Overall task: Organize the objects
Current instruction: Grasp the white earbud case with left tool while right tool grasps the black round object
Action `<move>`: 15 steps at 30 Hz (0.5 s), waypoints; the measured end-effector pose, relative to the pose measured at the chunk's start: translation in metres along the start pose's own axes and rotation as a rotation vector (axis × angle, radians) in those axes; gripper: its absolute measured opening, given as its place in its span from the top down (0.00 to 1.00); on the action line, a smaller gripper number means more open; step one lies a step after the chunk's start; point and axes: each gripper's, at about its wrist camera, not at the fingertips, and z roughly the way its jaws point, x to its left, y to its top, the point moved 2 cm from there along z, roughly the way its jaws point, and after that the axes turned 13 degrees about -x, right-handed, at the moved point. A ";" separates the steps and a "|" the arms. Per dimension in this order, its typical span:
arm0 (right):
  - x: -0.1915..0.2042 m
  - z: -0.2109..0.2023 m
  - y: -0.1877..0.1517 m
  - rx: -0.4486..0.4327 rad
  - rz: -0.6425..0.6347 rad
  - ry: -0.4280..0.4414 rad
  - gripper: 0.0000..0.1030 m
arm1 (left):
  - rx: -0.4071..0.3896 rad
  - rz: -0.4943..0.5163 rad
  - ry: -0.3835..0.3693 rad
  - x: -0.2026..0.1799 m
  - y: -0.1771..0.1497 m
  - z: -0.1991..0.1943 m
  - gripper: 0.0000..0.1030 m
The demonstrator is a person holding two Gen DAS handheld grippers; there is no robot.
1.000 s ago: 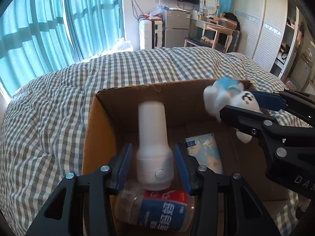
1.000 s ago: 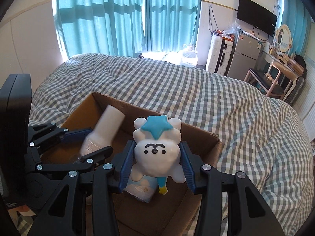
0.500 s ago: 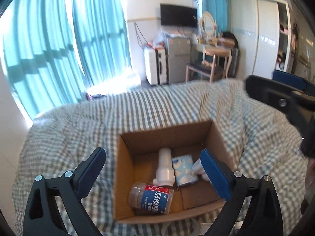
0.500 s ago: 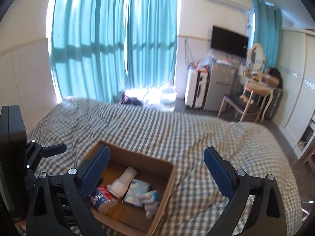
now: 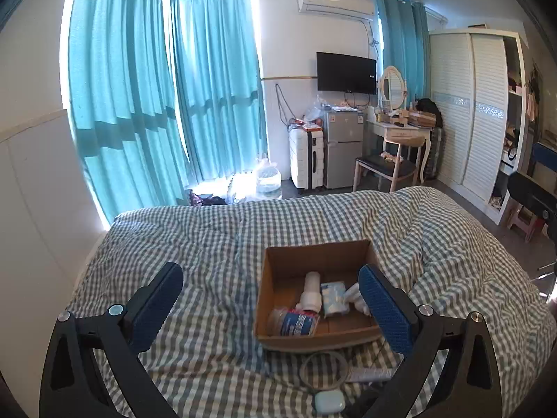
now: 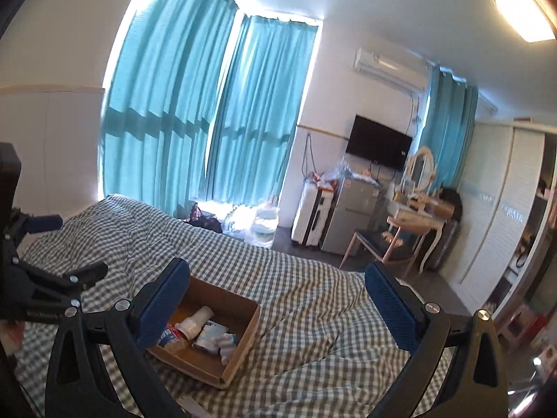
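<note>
An open cardboard box (image 5: 268, 285) sits on the checked bed. Inside lie a white bottle (image 5: 311, 291), a clear jar with a blue label (image 5: 294, 321), a light blue tissue pack (image 5: 333, 299) and a white plush toy (image 5: 353, 296), partly hidden behind my right finger. My left gripper (image 5: 271, 308) is open and empty, raised well above and before the box. My right gripper (image 6: 278, 308) is open and empty, high above the bed; the box (image 6: 250, 327) lies below its left finger. The left gripper's fingers (image 6: 83, 277) show at the left edge of the right wrist view.
On the bed before the box lie a clear ring (image 5: 323, 371), a white tube (image 5: 369, 374) and a small pale blue case (image 5: 329, 402). The checked duvet (image 5: 216, 244) spreads around. Curtains, a TV, a fridge, a dressing table with chair and a wardrobe stand beyond.
Both grippers let go of the white bottle and the plush toy, which now lie in the box, opened wide, and pulled back and up far from the box.
</note>
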 end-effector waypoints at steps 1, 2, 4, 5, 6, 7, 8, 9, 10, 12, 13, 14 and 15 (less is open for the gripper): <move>0.003 -0.008 -0.003 0.003 -0.004 0.017 0.02 | -0.002 0.004 0.014 0.003 -0.004 -0.007 0.00; 0.006 -0.014 -0.009 0.012 -0.004 0.039 0.02 | -0.004 0.010 0.032 0.006 -0.010 -0.014 0.00; 0.012 -0.024 -0.023 0.031 0.008 0.074 0.02 | -0.009 0.016 0.059 0.010 -0.022 -0.025 0.00; 0.017 -0.026 -0.034 0.044 0.015 0.090 0.02 | -0.009 0.012 0.068 0.011 -0.032 -0.030 0.00; 0.021 -0.029 -0.045 0.057 0.022 0.108 0.02 | -0.003 0.008 0.074 0.013 -0.041 -0.032 0.00; 0.025 -0.029 -0.059 0.075 0.036 0.133 0.02 | 0.007 0.002 0.080 0.013 -0.051 -0.032 0.00; 0.029 -0.028 -0.073 0.097 0.057 0.151 0.02 | 0.017 -0.004 0.085 0.012 -0.060 -0.031 0.00; 0.032 -0.027 -0.087 0.118 0.081 0.156 0.02 | 0.030 -0.014 0.088 0.011 -0.072 -0.030 0.00; 0.035 -0.025 -0.103 0.143 0.109 0.162 0.02 | 0.046 -0.024 0.087 0.010 -0.084 -0.026 0.00; 0.042 -0.018 -0.130 0.196 0.144 0.177 0.02 | 0.082 -0.032 0.094 0.004 -0.108 -0.019 0.00; 0.046 -0.014 -0.144 0.228 0.154 0.187 0.02 | 0.102 -0.036 0.098 0.002 -0.119 -0.014 0.00; 0.051 -0.009 -0.156 0.258 0.159 0.201 0.02 | 0.125 -0.043 0.105 0.000 -0.130 -0.011 0.00; 0.055 -0.005 -0.168 0.289 0.164 0.215 0.02 | 0.155 -0.052 0.107 -0.003 -0.142 -0.006 0.00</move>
